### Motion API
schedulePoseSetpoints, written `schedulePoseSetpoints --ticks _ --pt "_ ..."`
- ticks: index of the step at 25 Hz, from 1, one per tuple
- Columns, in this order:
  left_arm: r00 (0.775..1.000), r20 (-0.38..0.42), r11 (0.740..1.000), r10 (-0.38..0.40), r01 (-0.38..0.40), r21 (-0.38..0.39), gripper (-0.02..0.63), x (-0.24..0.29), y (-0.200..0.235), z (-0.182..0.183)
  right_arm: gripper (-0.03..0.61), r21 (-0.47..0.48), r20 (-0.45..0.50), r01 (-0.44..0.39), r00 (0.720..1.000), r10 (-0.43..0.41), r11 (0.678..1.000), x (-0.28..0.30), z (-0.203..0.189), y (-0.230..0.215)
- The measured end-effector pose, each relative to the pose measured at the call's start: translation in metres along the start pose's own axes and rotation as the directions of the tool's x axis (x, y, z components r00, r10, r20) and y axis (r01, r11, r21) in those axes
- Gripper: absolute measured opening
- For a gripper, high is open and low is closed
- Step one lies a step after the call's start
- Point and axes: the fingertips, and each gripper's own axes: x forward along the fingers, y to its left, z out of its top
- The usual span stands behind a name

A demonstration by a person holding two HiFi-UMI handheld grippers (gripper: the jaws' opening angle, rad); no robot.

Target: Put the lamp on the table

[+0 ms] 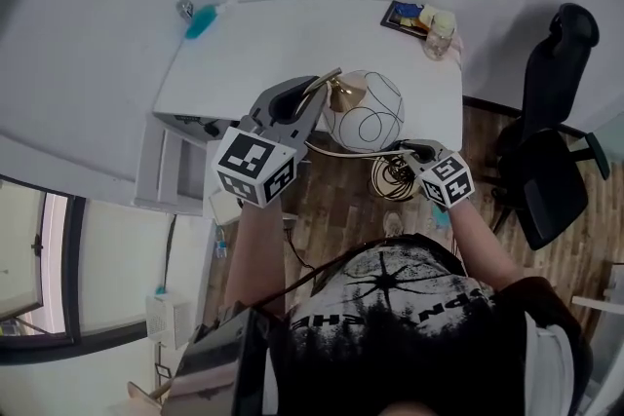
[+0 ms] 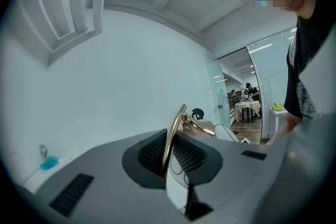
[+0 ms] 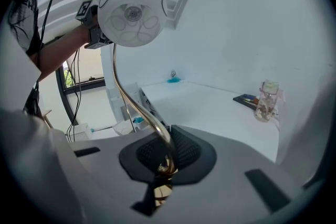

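Note:
The lamp has a white globe shade (image 1: 364, 110) with thin black rings, a curved gold stem (image 3: 126, 97) and a coiled gold base (image 1: 392, 178). It hangs in the air over the front edge of the white table (image 1: 283, 39). My left gripper (image 1: 310, 102) is shut on the stem's upper end beside the shade; the left gripper view shows the gold stem (image 2: 170, 136) clamped between the pads. My right gripper (image 1: 409, 151) is shut on the lower stem just above the coil. From the right gripper view, the shade (image 3: 131, 12) is high above the gripper (image 3: 165, 159).
On the table stand a glass jar (image 1: 440, 40) and a dark flat book (image 1: 404, 16) at the back right, and a blue item (image 1: 201, 20) at the back left. A black office chair (image 1: 551, 146) is to the right. White drawers (image 1: 180, 161) stand under the table's left end.

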Motion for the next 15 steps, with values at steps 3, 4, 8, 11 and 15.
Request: schedulePoseSetpoints --ticks 3,4,8,11,15 --pt "1.0 0.003 1.0 0.023 -0.023 0.004 0.038 0.012 0.003 0.003 0.02 -0.013 0.001 -0.014 1.0 0.014 1.0 0.004 0.005 -0.016" --pt "0.999 0.007 0.999 0.032 -0.032 0.008 0.038 0.012 0.003 0.004 0.02 -0.021 0.003 -0.019 1.0 0.019 1.0 0.005 0.007 -0.019" --pt "0.998 0.011 0.998 0.067 -0.067 0.015 0.038 0.033 0.007 0.01 0.02 -0.049 0.014 -0.041 0.999 0.042 0.998 0.011 0.016 -0.046" --pt "0.996 -0.002 0.996 0.087 -0.087 0.02 0.038 0.07 0.018 0.016 0.02 -0.048 0.019 -0.064 0.998 0.065 0.997 0.022 0.028 -0.083" --pt "0.994 -0.016 0.994 0.108 -0.108 0.032 0.038 0.096 0.025 0.019 0.02 -0.043 0.022 -0.098 0.995 0.099 0.994 0.031 0.033 -0.106"
